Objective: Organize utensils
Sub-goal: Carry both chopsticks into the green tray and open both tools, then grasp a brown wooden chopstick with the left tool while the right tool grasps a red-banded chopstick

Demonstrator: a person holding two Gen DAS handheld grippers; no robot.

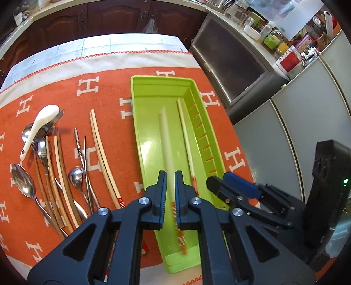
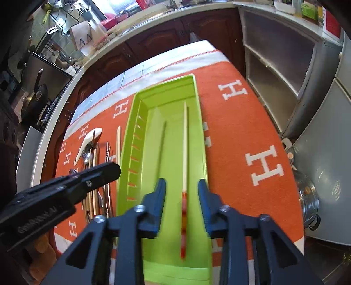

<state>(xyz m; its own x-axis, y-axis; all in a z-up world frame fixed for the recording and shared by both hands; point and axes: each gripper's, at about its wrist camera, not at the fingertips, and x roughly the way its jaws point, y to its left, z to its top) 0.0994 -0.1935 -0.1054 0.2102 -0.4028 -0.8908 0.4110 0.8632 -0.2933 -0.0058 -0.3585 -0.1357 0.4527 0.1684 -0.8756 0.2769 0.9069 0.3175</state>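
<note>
A green tray (image 1: 136, 122) lies on the orange cloth; it also shows in the right wrist view (image 2: 131, 136). My left gripper (image 1: 170, 182) is above the tray with a gap between its jaws, and a blurred cream chopstick (image 1: 167, 140) with a red-striped end passes through that gap. A second cream chopstick (image 1: 185, 131) lies along the tray's right wall; it also shows in the right wrist view (image 2: 185, 149). My right gripper (image 2: 181, 186) is open and empty above the tray's near end. Loose spoons (image 1: 24, 182), a white ceramic spoon (image 1: 39, 125) and chopsticks (image 1: 103, 155) lie left of the tray.
The cloth-covered table (image 1: 65, 54) ends near dark wooden cabinets (image 1: 109, 17). A grey cabinet (image 1: 237, 63) and grey doors (image 1: 296, 131) stand to the right. A steel pot (image 2: 309, 197) sits on the floor by the table's right edge.
</note>
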